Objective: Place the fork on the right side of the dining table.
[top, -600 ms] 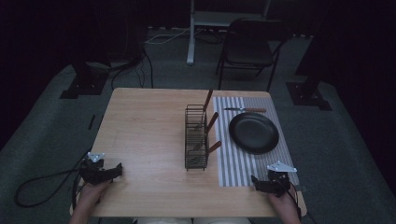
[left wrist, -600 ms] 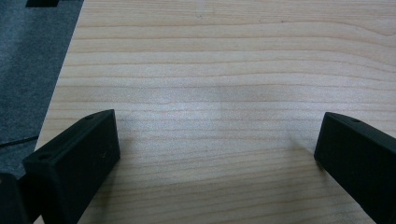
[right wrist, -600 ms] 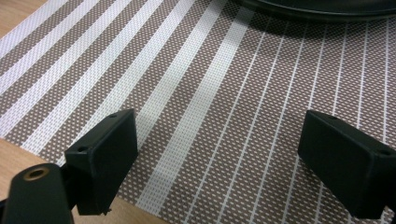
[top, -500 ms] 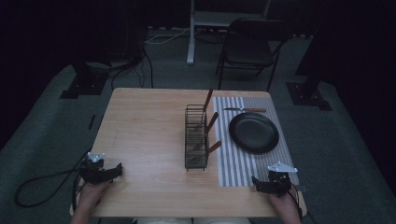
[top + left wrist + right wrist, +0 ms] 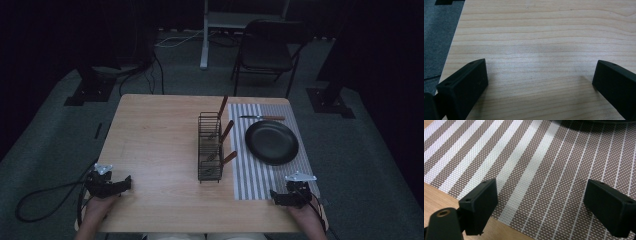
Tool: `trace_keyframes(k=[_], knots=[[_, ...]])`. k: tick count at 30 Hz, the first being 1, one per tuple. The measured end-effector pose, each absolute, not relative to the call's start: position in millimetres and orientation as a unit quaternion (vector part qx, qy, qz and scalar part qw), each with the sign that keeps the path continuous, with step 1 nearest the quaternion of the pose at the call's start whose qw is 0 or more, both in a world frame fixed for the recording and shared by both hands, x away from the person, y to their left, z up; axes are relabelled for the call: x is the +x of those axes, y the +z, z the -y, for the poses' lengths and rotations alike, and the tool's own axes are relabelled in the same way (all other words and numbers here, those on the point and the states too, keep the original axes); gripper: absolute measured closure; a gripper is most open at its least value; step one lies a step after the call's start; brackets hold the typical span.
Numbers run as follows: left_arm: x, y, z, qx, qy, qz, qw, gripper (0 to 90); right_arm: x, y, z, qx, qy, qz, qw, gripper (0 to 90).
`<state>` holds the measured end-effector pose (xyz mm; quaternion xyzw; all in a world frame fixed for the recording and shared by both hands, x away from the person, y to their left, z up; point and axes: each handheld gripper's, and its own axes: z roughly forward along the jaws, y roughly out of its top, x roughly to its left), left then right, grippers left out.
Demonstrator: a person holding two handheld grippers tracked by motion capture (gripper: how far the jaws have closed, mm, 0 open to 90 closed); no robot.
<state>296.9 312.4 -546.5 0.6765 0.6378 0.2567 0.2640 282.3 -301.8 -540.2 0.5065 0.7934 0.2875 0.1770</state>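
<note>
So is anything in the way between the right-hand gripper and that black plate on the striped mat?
Nothing visible is. The right gripper sits open at the near edge of the brown-and-white striped placemat, and bare mat runs from there to the round black plate. The black wire cutlery rack stands off to the left.

Matt wood table, woven striped placemat
</note>
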Motion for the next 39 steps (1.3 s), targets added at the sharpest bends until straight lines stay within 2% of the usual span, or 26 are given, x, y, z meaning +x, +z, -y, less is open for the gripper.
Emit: trace_keyframes(k=[17,36,39], knots=[[297,-547,-312,0.677,0.257,-0.638,0.264,0.2,283,-513,296,0.495,0.324,-0.794,0.138,16.1],[297,-546,-313,0.677,0.256,-0.637,0.263,0.1,296,-473,285,0.473,0.361,-0.789,0.153,16.3],[297,-546,-313,0.678,0.256,-0.637,0.263,0.2,299,-467,284,0.47,0.371,-0.786,0.155,18.6]])
